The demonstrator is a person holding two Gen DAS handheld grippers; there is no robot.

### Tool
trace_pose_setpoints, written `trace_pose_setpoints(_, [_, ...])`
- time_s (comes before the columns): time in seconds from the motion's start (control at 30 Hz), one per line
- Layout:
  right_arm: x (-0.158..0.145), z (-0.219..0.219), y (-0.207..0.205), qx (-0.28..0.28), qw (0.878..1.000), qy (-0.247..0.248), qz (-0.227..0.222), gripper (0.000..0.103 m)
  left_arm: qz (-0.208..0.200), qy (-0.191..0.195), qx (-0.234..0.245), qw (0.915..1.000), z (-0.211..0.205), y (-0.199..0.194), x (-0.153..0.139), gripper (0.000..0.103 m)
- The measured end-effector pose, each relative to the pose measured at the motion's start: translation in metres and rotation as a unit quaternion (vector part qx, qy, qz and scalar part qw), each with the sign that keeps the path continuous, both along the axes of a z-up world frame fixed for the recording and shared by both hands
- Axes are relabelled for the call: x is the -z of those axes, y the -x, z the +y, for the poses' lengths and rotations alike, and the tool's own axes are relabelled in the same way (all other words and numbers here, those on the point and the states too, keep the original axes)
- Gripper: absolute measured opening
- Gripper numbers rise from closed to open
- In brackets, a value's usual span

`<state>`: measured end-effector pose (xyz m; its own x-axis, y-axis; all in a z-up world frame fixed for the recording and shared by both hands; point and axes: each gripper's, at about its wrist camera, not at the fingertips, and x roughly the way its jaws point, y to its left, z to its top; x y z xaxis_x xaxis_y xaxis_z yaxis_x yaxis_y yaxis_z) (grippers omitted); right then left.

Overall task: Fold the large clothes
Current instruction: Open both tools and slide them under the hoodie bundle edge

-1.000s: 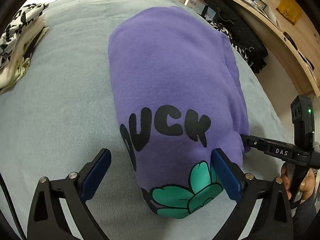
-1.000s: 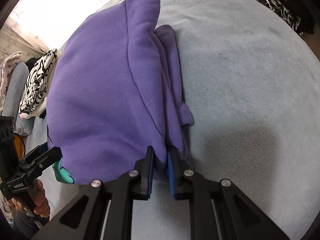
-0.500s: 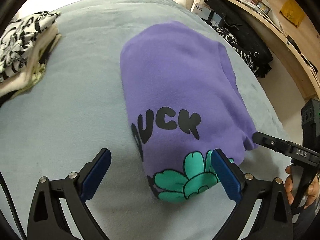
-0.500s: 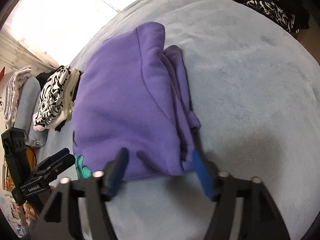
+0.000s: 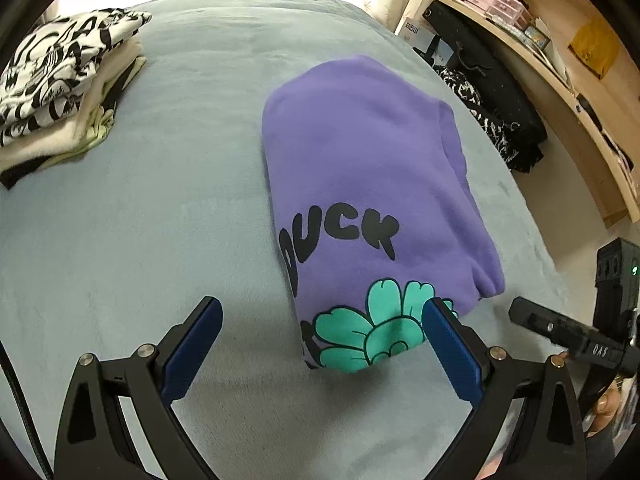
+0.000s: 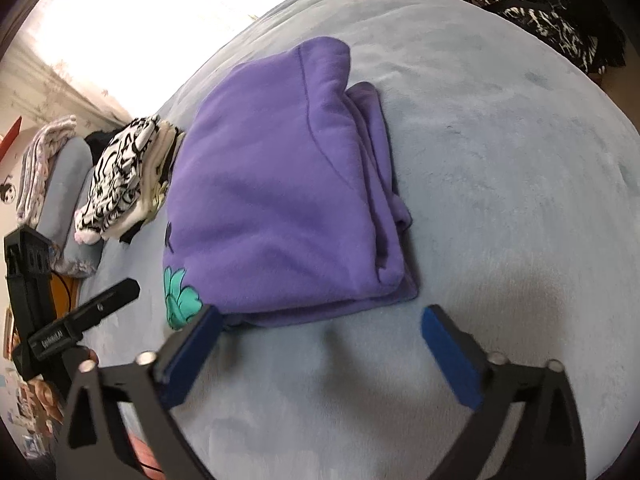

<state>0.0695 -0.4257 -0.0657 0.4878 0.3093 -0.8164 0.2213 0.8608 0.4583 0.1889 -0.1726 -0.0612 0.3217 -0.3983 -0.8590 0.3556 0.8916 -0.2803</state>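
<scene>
The folded hoodie [image 5: 368,184] lies mid-bed [image 5: 160,220], long axis running away from both wide-open, empty grippers, the left gripper [image 5: 322,338] and right gripper [image 6: 320,338] just short of its near edge.

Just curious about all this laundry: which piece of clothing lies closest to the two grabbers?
The purple sweatshirt with the black lettering and teal flower, folded right before both jaws. The black-and-white patterned stack sits farther off across the bed.
</scene>
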Motion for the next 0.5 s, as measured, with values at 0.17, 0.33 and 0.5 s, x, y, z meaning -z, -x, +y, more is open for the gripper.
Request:
trace_pose_setpoints(0.17, [-0.012, 0.011, 0.003, -0.021, 0.999, 0.041, -0.018, 0.103, -0.003, 0.012, -0.011, 0.9999, 0.007, 0.002, -0.005, 0.1])
trace_pose_setpoints(0.33, [-0.022, 0.009, -0.001, -0.028, 0.999, 0.039, -0.024, 0.103, -0.001, 0.022, -0.009, 0.9997, 0.008, 0.0, -0.008, 0.1])
trace_pose_setpoints(0.5, [-0.026, 0.001, -0.017, -0.037, 0.998, 0.044, -0.024, 0.103, 0.024, 0.052, 0.009, 0.9983, 0.003, -0.013, -0.004, 0.1])
